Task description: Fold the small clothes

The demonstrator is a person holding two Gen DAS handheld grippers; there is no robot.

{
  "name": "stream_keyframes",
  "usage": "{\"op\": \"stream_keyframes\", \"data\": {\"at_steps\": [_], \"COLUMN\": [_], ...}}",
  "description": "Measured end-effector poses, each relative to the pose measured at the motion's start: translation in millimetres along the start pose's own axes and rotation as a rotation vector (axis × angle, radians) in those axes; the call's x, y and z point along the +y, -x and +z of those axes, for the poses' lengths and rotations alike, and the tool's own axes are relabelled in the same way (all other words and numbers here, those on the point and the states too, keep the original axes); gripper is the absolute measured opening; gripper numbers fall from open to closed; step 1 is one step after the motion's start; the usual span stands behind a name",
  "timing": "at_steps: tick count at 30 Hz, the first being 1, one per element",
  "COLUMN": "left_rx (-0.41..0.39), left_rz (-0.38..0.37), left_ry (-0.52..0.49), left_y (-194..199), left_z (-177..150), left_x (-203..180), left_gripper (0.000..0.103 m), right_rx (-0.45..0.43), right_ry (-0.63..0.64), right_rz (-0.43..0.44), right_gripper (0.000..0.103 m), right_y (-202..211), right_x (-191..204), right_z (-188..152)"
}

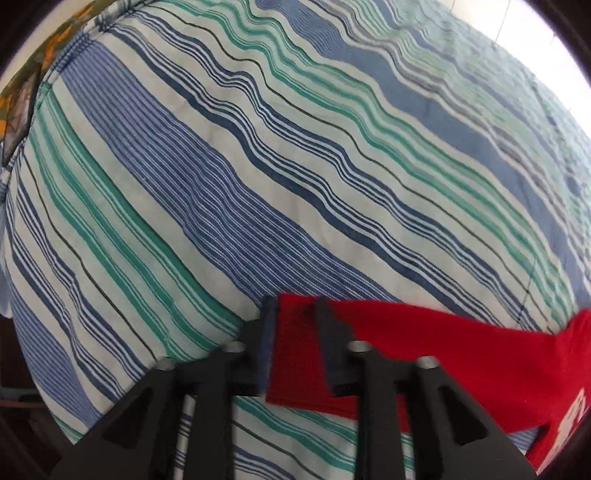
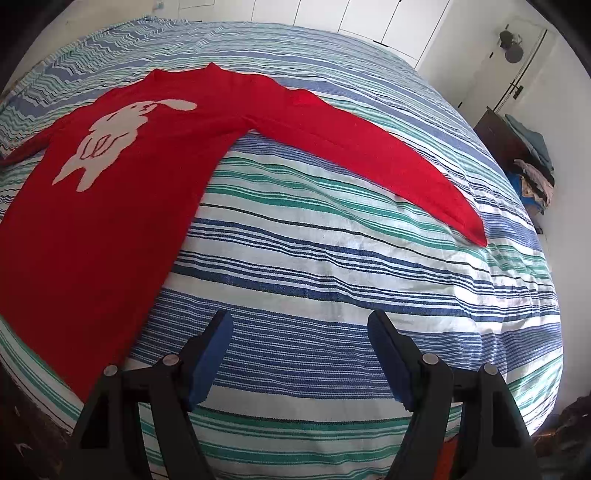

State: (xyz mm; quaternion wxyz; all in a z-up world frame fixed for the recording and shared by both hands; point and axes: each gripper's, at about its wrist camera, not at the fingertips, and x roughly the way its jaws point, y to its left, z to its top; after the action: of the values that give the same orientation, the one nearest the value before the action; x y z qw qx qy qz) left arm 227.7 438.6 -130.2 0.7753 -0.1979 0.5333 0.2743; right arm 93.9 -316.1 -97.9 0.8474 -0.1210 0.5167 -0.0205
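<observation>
Your left claw [image 1: 295,314] is straddling the red sweater [image 2: 110,184]'s cuff, seemingly not yet pinching, ready to fold the sleeve inward. Your right claw [image 2: 299,332] is hovering wide and empty over the striped bed [image 2: 332,258], waiting.

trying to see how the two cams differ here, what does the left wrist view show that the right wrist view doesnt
Only the left wrist view shows the left gripper with the cuff end of a red sleeve between its fingers, and a patterned cloth at the bed's edge.

Only the right wrist view shows the right gripper open over bare bedspread, the red sweater laid flat with its pale rabbit design, its other sleeve stretched out, white cupboard doors and a pile of clothes.

Both show the striped bedspread and red sweater fabric.
</observation>
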Motion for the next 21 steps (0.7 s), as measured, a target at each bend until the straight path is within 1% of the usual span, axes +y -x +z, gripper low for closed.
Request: {"op": "stream_keyframes", "data": {"at_steps": [1,3,4,5,7,9,11,12,13,14,15,16,17,18,20,21], "left_rx": [-0.023,-0.073,-0.097,-0.122,-0.158,-0.158,-0.164,-0.163,-0.150,-0.122,-0.075,-0.014,0.023,0.026,0.009,0.009], "left_rz": [-0.014,-0.005,-0.010,-0.031,-0.093,-0.150,-0.152,-0.120,-0.082,-0.028,0.048,0.091,0.082,0.130,0.199,0.156], "left_ry": [0.026,0.072,0.078,0.071,0.003,-0.129,-0.216,-0.253,-0.262,-0.255,-0.226,-0.179,-0.130,-0.109,-0.128,-0.108], "left_y": [5.6,21.8,32.7,43.9,61.8,72.8,69.4,59.0,49.5,33.9,15.4,0.9,-6.8,-8.1,-3.3,2.2], "left_z": [-4.3,-15.7,-22.5,-30.2,-44.4,-57.3,-62.5,-55.7,-52.8,-50.9,-49.0,-46.5,-46.2,-46.8,-48.9,-49.9], "left_x": [6.5,21.1,25.4,28.0,23.4,0.5,-20.8,-39.8,-45.8,-46.6,-41.9,-30.3,-18.0,-5.6,4.9,17.0], "left_gripper": [0.063,0.063,0.063,0.062,0.061,0.061,0.060,0.059,0.054,0.039,0.028,0.017,0.004,0.003,0.003,0.003], "right_rx": [-0.002,-0.017,-0.030,-0.050,-0.092,-0.095,-0.096,-0.105,-0.115,-0.126,-0.136,-0.142,-0.147,-0.155,-0.167,-0.169], "right_ry": [-0.001,-0.004,-0.007,-0.012,-0.021,-0.018,0.006,0.024,0.037,0.049,0.064,0.084,0.109,0.136,0.194,0.218], "right_rz": [-0.002,-0.007,-0.012,-0.009,0.027,0.068,0.122,0.158,0.195,0.232,0.266,0.294,0.316,0.331,0.354,0.359], "right_gripper": [0.075,0.075,0.075,0.075,0.075,0.075,0.075,0.075,0.075,0.075,0.075,0.075,0.075,0.075,0.075,0.075], "right_y": [0.6,5.4,10.2,16.7,30.9,39.4,47.5,53.8,60.0,66.5,73.3,79.3,84.6,90.3,98.8,101.1], "right_x": [-0.9,-1.9,-1.9,-1.2,3.2,13.9,29.5,40.3,50.2,61.6,74.1,86.9,99.6,113.5,138.9,150.1], "right_z": [0.4,0.8,2.2,4.3,8.9,14.7,23.8,30.2,36.8,42.9,49.3,55.3,60.1,62.7,64.0,63.0]}}
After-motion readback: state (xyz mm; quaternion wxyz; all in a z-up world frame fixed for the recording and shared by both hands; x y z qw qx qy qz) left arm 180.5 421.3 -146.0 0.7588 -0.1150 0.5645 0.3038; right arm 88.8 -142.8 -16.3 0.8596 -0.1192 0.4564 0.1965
